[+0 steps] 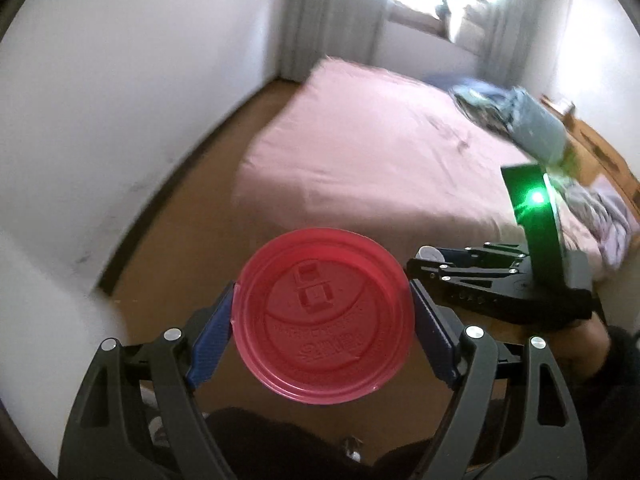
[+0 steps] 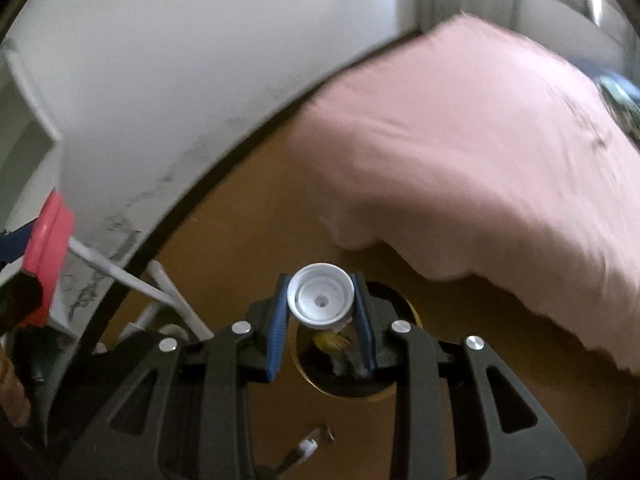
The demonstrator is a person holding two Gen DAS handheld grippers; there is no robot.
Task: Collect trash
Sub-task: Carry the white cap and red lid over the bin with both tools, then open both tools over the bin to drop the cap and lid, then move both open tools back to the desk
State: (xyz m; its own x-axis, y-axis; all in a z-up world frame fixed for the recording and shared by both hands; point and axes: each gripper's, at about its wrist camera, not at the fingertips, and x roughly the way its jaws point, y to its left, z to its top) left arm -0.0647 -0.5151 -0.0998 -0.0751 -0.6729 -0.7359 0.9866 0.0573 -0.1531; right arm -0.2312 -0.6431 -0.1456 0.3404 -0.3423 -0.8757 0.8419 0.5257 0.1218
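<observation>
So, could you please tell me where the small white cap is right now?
The white cap is clamped between the right gripper's blue fingers, mid-frame in the right wrist view, above the brown floor, with the pink bed to its right.

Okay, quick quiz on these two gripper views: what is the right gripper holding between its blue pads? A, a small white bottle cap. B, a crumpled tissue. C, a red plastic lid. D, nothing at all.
A: in the right wrist view the right gripper has its blue pads pressed on either side of a small white bottle cap; the red plastic lid sits in the left gripper instead.
</observation>
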